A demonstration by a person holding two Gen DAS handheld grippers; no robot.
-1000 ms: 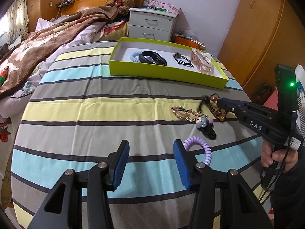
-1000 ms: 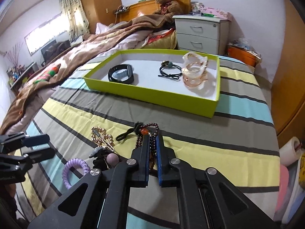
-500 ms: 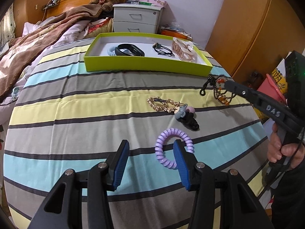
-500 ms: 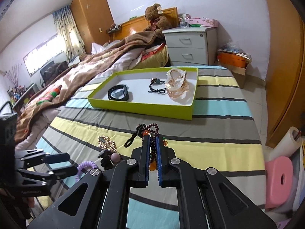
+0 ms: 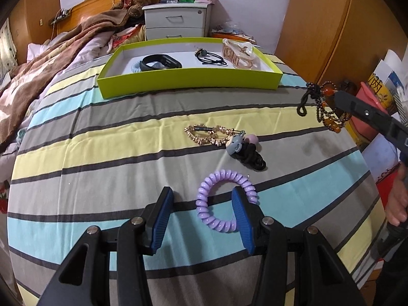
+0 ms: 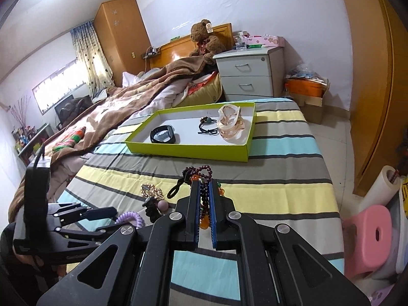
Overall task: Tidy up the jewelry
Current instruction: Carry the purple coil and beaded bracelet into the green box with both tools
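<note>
Jaws of the left gripper (image 5: 201,219) stand apart; the purple coil hair tie (image 5: 224,200) lies on the striped bedspread (image 5: 102,153), its left arc between the 2 pads, its right arc beyond the right pad.

The right gripper (image 6: 204,211) pinches the beaded bracelet (image 6: 201,178) clear of the bedspread; the green tray (image 6: 188,150) sits ahead of it.

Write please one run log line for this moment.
right gripper: shut on bead bracelet, lifted | left gripper: open over purple coil tie | green tray: four items
</note>
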